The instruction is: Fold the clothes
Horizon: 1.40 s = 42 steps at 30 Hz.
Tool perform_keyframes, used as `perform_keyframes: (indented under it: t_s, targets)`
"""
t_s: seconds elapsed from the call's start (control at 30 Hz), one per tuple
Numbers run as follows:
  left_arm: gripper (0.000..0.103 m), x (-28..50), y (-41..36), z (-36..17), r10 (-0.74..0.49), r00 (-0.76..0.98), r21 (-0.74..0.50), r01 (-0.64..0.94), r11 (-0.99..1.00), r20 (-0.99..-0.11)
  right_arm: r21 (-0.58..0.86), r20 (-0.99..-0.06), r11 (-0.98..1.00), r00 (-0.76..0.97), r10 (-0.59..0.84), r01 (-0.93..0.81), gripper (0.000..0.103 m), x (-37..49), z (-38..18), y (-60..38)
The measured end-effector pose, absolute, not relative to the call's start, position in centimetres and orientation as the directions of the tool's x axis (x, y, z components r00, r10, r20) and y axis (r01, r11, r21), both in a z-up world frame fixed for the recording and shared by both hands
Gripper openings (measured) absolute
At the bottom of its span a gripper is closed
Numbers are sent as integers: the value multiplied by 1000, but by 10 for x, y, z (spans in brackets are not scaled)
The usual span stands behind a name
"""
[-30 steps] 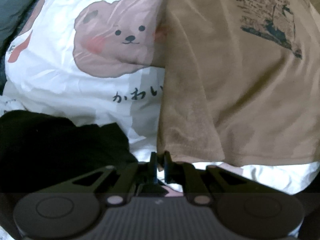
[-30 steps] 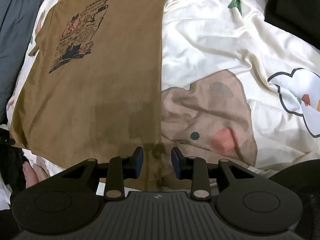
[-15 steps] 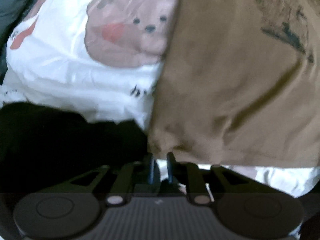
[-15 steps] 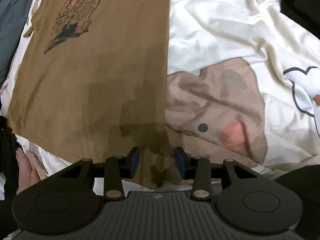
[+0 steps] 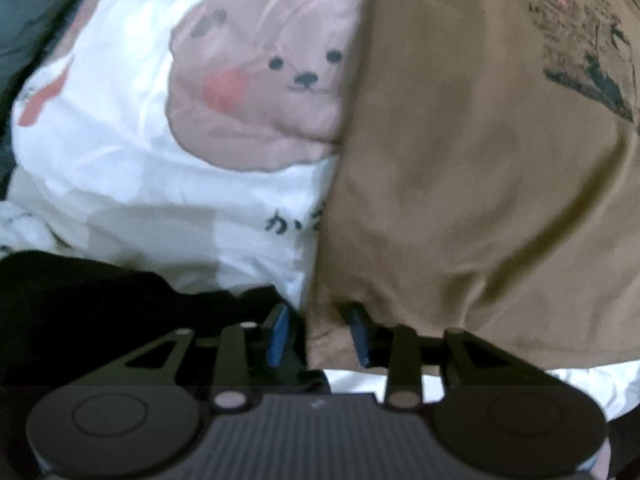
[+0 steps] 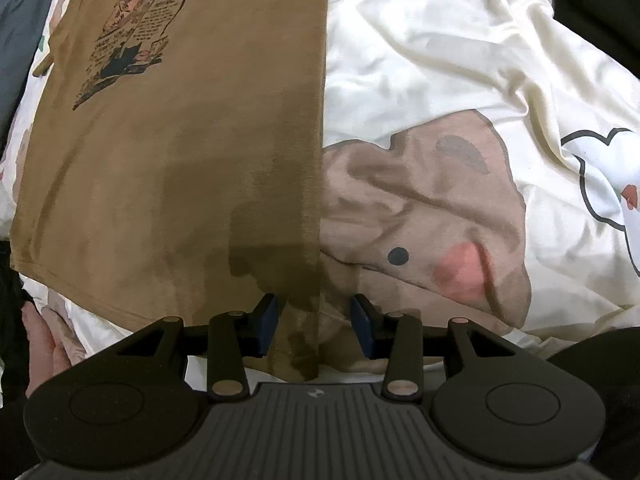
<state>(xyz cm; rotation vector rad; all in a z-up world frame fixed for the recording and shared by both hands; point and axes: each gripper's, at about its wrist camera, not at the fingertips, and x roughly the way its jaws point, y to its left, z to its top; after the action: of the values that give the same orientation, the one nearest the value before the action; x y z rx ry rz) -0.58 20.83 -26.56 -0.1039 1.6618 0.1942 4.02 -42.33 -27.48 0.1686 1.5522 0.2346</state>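
Shirt [image 6: 168, 184] flat on bedsheet [image 6: 440, 60], hem corners between both fingers | left gripper [image 5: 320, 334] fingers opening around a corner | right gripper [image 6: 314, 324] fingers apart, unclamped | risk: fold springs open, pulled by retreating fingers

On the white bedsheet [image 5: 120, 184], just below the printed bear [image 5: 260, 92], black Japanese letters begin with a legible "か" before the brown T-shirt [image 5: 460, 180] hides them, while the shirt's own printed lettering is too blurred to read.
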Motion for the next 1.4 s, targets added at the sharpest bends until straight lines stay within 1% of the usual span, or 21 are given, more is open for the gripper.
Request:
perform_keyframes:
  t_s: [0.07,0.1,0.13,0.17,0.2,0.23,0.27,0.3,0.33,0.53,0.6,0.7,0.9,0.97,1.0,1.1,1.13,1.2,1.27,1.33,1.4]
  targets:
    - [35,-7,209,-271,46,-103,64,-181,981,-994,250,-968,967,0,250,-45,45,41,-276,-422]
    - [18,-8,210,-273,44,-107,63,-181,981,-993,247,-969,968,-3,247,-50,45,42,-276,-421]
    - [6,-8,212,-274,35,-117,56,-178,982,-992,244,-970,968,-5,244,-55,44,42,-277,-420]
    - [6,-8,213,-274,28,-126,50,-175,983,-992,241,-971,969,-8,241,-61,44,42,-278,-418]
    - [6,-7,215,-272,31,-126,52,-172,984,-992,240,-971,969,-9,240,-66,36,42,-278,-417]
    - [5,-7,216,-269,32,-125,53,-171,984,-992,241,-970,966,-16,241,-88,20,41,-277,-414]
    - [5,-7,217,-268,32,-124,53,-172,984,-992,241,-970,966,-27,240,-97,12,40,-277,-412]
    - [5,-7,220,-262,32,-120,53,-177,983,-992,241,-970,965,-37,239,-103,7,40,-278,-411]
    - [5,-6,221,-259,35,-115,56,-178,982,-993,237,-972,965,-38,234,-112,7,39,-276,-410]
    - [5,-8,220,-246,54,-121,71,-142,987,-991,223,-975,963,-29,221,-149,5,37,-260,-417]
    - [5,-8,216,-244,72,-132,86,-104,991,-989,228,-974,963,-28,227,-145,4,35,-255,-425]
    - [5,-8,206,-250,117,-154,124,-36,992,-981,238,-971,962,-29,237,-136,4,34,-253,-430]
    - [5,-7,193,-266,138,-177,140,0,990,-975,195,-980,957,-71,184,-213,4,41,-266,-404]
    - [7,-6,194,-268,126,-178,131,-19,991,-976,179,-983,953,-83,164,-245,4,42,-266,-400]
    - [12,-5,194,-268,120,-176,127,-27,992,-977,175,-984,952,-84,159,-251,4,42,-266,-399]
    - [14,-4,195,-263,126,-126,132,-34,991,-984,165,-985,954,-87,147,-249,5,38,-263,-404]
    - [19,-3,194,-260,140,-97,143,-25,989,-985,153,-987,961,-90,136,-229,6,39,-264,-406]
    - [23,-1,196,-254,138,-64,140,-38,989,-988,153,-987,966,-76,140,-208,7,39,-262,-410]
    - [25,1,199,-249,125,-36,127,-61,990,-992,192,-981,957,-29,190,-220,12,35,-248,-415]
    - [29,5,199,-243,119,-8,119,-77,990,-993,198,-980,958,-4,201,-208,19,34,-243,-419]
    - [31,7,190,-233,116,39,112,-85,990,-992,208,-976,960,25,216,-186,20,33,-239,-423]
